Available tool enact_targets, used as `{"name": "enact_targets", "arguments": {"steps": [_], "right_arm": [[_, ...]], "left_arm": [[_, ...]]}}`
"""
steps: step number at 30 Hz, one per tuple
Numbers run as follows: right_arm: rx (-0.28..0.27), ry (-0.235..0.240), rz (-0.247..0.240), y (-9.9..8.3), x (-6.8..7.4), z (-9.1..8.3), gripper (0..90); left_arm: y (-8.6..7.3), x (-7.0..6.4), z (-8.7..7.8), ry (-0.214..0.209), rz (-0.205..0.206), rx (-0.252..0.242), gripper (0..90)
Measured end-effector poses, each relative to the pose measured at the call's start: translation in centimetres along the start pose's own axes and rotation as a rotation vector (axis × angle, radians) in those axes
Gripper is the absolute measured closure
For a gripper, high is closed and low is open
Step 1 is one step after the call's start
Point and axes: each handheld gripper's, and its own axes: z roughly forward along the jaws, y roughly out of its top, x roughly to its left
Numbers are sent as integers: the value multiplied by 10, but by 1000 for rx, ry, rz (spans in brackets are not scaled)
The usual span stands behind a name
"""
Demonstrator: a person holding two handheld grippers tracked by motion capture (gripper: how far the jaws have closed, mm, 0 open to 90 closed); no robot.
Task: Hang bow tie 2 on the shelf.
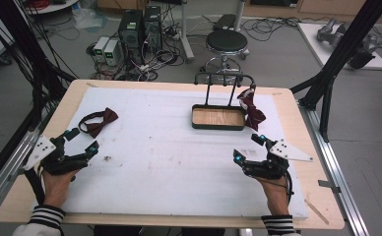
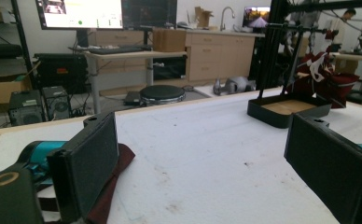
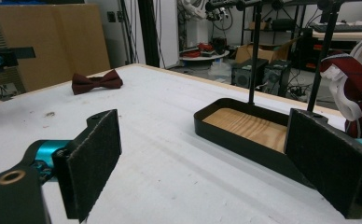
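Bow tie [image 1: 99, 121], dark maroon cloth pinched at its middle with a thin black strap, lies flat on the white padded mat [image 1: 169, 147] just ahead of my left claw [image 1: 82, 141], its edge beside one pad. That claw gapes wide, holding nothing. My right claw [image 1: 252, 148] is equally spread and empty; just ahead stands a black tray [image 1: 218, 126] with wooden floor, maroon fabric [image 1: 251, 110] draped on its rack.
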Motion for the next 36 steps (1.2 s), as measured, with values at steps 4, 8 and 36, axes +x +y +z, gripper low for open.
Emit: {"name": "enact_targets", "arguments": {"steps": [4, 8, 36], "right_arm": [[-7, -1, -1, 0, -1, -1, 104], [-7, 0, 3, 0, -1, -1, 104], [-15, 9, 10, 2, 1, 0, 103]], "left_arm": [[9, 10, 7, -23, 23, 36, 102], [15, 19, 15, -47, 37, 84, 101], [33, 65, 58, -99, 114, 507, 102]]}}
